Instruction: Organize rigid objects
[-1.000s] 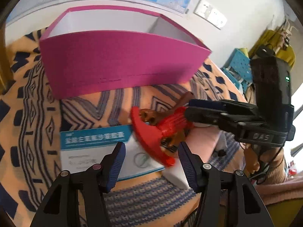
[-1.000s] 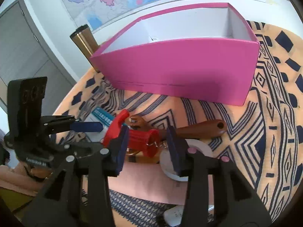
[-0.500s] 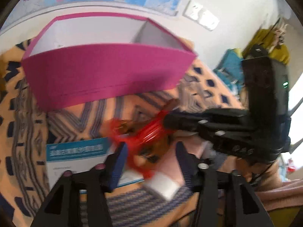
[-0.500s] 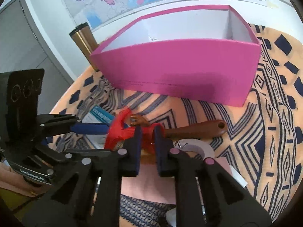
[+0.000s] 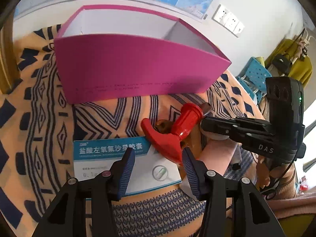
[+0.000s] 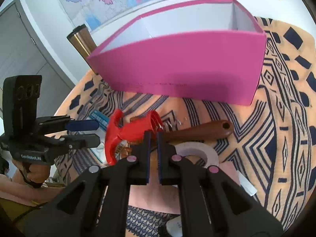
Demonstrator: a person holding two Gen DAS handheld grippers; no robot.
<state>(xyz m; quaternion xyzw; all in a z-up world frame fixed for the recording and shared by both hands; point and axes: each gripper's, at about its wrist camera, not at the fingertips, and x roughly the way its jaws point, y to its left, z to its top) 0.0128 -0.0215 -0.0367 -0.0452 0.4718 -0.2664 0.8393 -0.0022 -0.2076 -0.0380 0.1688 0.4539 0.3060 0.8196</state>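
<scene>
A red plastic tool [image 5: 171, 136] with a curved head and a ribbed end [image 6: 156, 118] lies across a brown wooden-handled tool [image 6: 207, 130] on the patterned cloth. My right gripper [image 6: 154, 140] is shut on the ribbed end; in the left wrist view this right gripper [image 5: 203, 122] reaches in from the right. My left gripper [image 5: 158, 152] hovers over a blue-and-white medicine box [image 5: 110, 150], its jaws opening. The red head's tip sits beside the right pad [image 5: 189, 167] and nothing is pressed. From the right wrist camera, the left gripper [image 6: 97, 133] stops just short of the red head.
An open pink box [image 5: 138, 73] with white inside walls [image 6: 187, 19] stands behind the tools. A white tape roll [image 6: 197, 152] and a pink sheet [image 6: 158, 193] lie close to my right fingers. A bronze tumbler [image 6: 81, 39] stands left of the box.
The right jaws have closed from wide apart onto the red tool's ribbed end, which now sits higher past the fingertips. The left jaws have narrowed a little.
</scene>
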